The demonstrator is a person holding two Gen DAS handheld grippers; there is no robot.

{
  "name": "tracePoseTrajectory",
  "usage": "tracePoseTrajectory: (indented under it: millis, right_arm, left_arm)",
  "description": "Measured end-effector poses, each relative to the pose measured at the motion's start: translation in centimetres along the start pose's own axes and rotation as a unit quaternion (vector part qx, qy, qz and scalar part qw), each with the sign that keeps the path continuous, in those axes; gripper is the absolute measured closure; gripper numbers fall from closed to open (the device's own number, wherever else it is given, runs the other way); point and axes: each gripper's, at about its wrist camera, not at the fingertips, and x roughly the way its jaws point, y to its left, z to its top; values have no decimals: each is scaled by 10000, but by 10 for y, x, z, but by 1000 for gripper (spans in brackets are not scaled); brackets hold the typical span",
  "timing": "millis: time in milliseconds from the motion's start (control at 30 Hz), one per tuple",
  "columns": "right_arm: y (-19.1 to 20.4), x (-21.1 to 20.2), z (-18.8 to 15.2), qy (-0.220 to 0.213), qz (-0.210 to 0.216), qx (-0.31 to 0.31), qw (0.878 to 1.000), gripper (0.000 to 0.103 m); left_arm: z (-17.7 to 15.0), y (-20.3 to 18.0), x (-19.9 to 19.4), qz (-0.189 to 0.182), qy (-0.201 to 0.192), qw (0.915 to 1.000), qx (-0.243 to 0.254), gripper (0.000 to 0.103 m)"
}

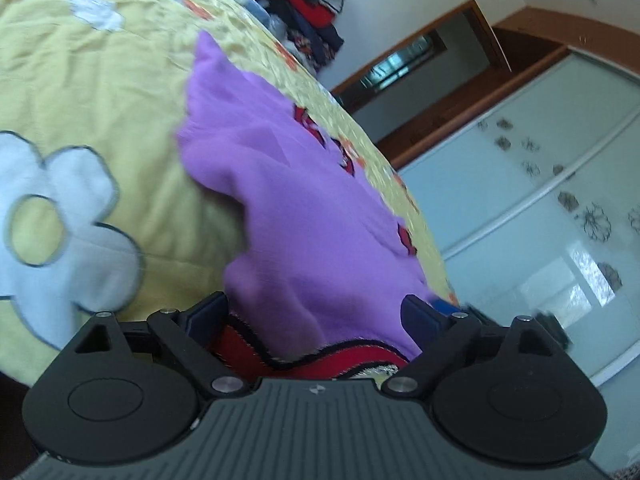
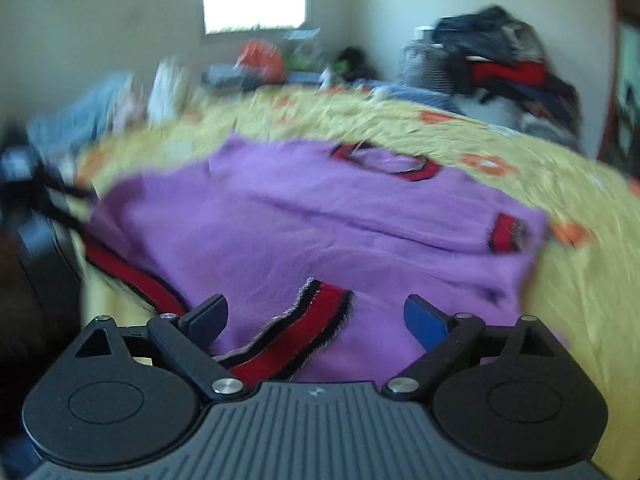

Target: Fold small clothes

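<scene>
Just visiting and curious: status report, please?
Left gripper and right gripper: jaws open, holding nothing. Fuzzy purple sweater with red-and-black trim lies on yellow flowered bedspread, sleeves folded in. Nothing blocking.

The left gripper (image 1: 316,312) stood with its jaws wide apart above a purple sweater (image 1: 304,208) lying on a yellow bedspread (image 1: 132,92) with white flowers. Purple cloth and a red-and-black trimmed edge (image 1: 320,360) lay between the fingers, unpressed. A pile of clothes (image 1: 308,4) sat at the bed's far end, beside frosted sliding doors (image 1: 540,208).
</scene>
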Motion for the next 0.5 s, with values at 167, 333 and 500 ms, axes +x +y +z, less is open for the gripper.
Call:
tracePoseTrajectory:
  millis: [167, 333, 500]
  right_arm:
    - [-18, -5, -3, 209, 198, 139, 9995, 90]
    - [-15, -74, -27, 221, 333, 267, 9988, 90]
    - [-24, -111, -74, 1143, 53, 801, 9902, 53]
  left_arm:
    - [6, 0, 22, 330, 475, 9983, -122, 95]
    - [3, -8, 9, 39, 570, 9981, -241, 95]
    - [-15, -1, -7, 10, 772, 9970, -66, 67]
